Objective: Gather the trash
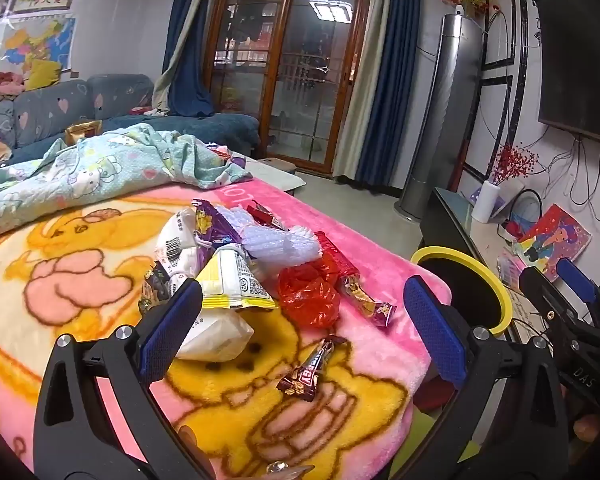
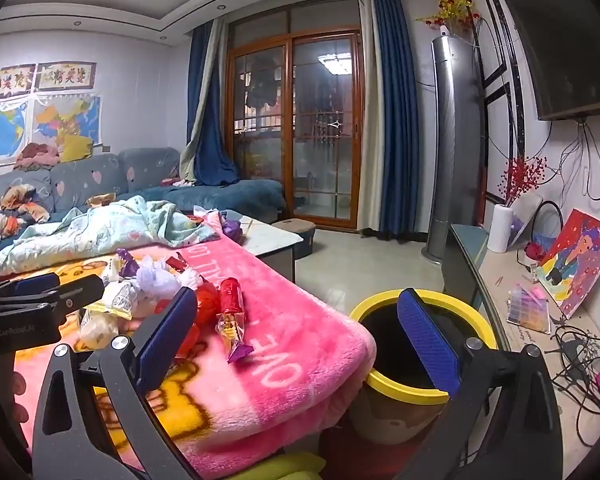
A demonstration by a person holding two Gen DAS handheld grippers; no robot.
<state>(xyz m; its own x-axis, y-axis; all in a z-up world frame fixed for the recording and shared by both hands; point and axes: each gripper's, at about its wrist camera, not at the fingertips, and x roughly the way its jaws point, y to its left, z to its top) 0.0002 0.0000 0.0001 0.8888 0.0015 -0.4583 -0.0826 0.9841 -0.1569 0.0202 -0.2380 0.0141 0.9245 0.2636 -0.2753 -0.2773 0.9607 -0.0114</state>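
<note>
A heap of trash lies on the pink cartoon blanket (image 1: 60, 320): a red plastic bag (image 1: 320, 308), a yellow and white snack packet (image 1: 236, 284), a white bag (image 1: 216, 336), a long red and purple wrapper (image 1: 356, 284) and a brown candy wrapper (image 1: 308, 368). My left gripper (image 1: 303, 284) hovers open just short of the heap, nothing between its fingers. A black bin with a yellow rim (image 1: 448, 254) stands off the blanket's right edge. My right gripper (image 2: 298, 294) is open and empty between the blanket corner and the bin's rim (image 2: 404, 389). The red wrapper (image 2: 230, 300) lies ahead of its left finger.
A crumpled pale blue cartoon cloth (image 1: 100, 168) covers the blanket's far side, with a blue sofa (image 1: 60, 108) behind. A low TV stand (image 2: 500, 280) with loose cables (image 2: 572, 352) and a painting (image 2: 580, 256) runs along the right wall. A tower air conditioner (image 2: 456, 140) stands beyond.
</note>
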